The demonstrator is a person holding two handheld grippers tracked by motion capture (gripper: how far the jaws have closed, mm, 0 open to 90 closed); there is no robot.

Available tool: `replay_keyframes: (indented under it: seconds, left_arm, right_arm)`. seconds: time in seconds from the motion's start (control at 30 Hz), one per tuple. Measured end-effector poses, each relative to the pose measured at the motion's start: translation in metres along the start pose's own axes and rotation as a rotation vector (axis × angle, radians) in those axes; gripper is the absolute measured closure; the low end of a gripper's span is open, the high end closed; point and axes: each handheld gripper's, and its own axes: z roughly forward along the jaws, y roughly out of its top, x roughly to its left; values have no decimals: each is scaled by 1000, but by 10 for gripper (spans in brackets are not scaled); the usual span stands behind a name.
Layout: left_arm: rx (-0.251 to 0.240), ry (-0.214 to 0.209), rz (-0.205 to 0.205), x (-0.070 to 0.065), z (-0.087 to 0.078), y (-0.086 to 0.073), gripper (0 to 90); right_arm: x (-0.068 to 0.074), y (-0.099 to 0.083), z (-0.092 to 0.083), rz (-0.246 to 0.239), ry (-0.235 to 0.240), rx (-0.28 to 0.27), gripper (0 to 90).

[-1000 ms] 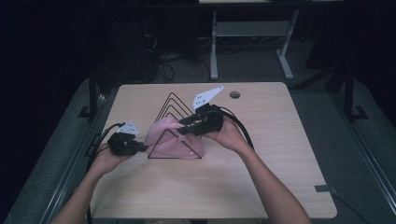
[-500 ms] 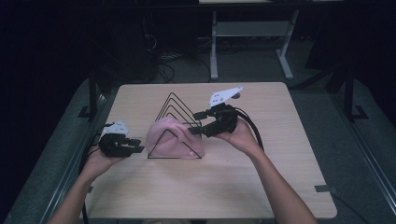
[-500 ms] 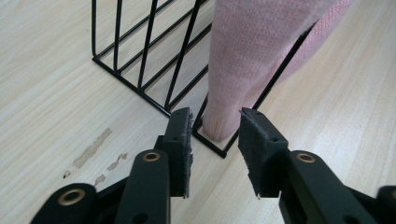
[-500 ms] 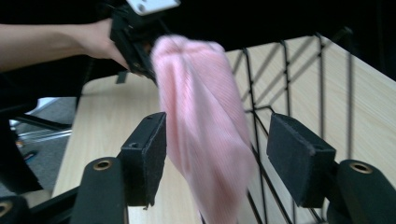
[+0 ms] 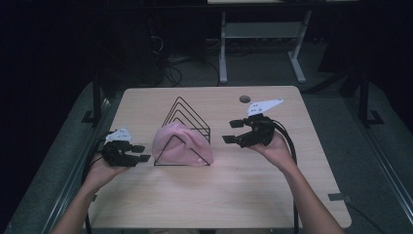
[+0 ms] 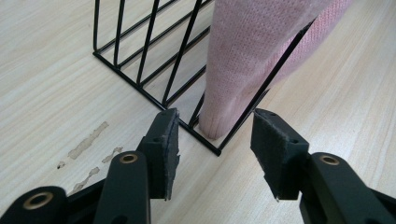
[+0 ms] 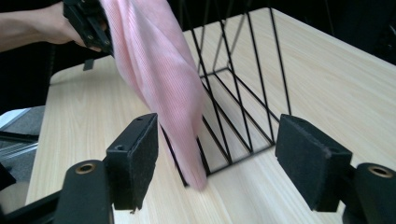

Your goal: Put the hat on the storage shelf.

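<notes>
Both your left gripper [image 5: 140,152] and right gripper [image 5: 233,131] have just been opening, empty, so the soft pink knitted cloth [image 5: 181,144] hangs over the black wire triangular rack [image 5: 187,113].

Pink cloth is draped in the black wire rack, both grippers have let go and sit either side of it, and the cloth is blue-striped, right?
One thing is off: the cloth has no blue stripes; it is plain pink knit, as the left gripper view shows. The rest holds: it hangs in the black wire rack, and the left gripper and right gripper sit either side, jaws just opened and holding nothing.
</notes>
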Motion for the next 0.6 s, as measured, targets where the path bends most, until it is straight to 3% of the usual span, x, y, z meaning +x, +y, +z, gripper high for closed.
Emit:
replay_keyframes:
  seconds: [0.33,0.6]
  left_arm:
    - [-3,-4,-16,-3,2,1,450]
    - [-2,-2,-24,-7,2,-1,405]
  right_arm:
    - [-9,-32,-28,54,-62,9,290]
    - [-13,-56,-40,91,-89,23,290]
